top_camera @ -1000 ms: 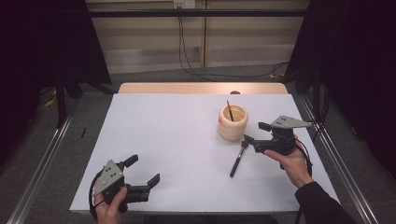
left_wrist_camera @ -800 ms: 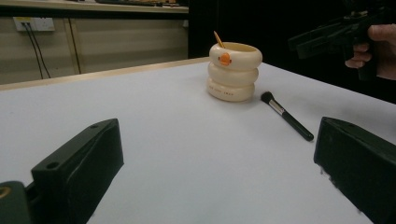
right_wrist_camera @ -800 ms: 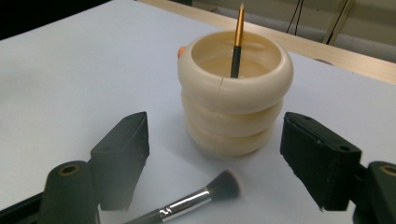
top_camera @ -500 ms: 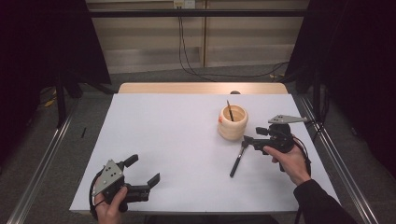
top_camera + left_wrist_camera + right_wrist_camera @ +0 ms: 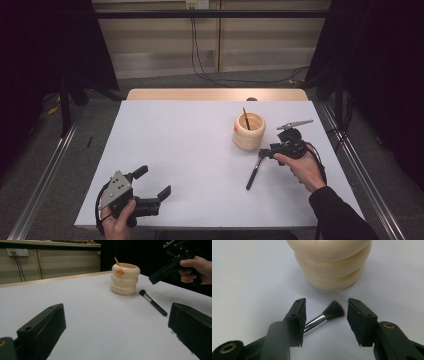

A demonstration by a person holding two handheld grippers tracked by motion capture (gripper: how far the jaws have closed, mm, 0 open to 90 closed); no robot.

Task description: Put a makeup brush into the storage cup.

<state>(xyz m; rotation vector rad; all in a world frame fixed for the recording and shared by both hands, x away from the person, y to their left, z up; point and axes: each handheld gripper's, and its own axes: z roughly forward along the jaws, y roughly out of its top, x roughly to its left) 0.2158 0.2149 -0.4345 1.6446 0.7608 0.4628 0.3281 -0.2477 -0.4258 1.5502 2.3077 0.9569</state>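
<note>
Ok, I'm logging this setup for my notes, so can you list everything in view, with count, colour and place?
makeup brush: one, black handle, silver ferrule, dark bristles; lying on the table right of centre, bristle end toward the holder.
ringed holder: one, cream with an orange mark; upright on the right half of the table.
stick: one, dark in the high view; standing tilted in the holder.
table: one, white top with a wooden far edge.
cables: several, black; on the floor and wall behind.
left claw: one, black; near-left corner, jaws open, nothing between them.
right claw: one, black; jaws just been closing, brush head between them, pads not yet pressing it.
</note>
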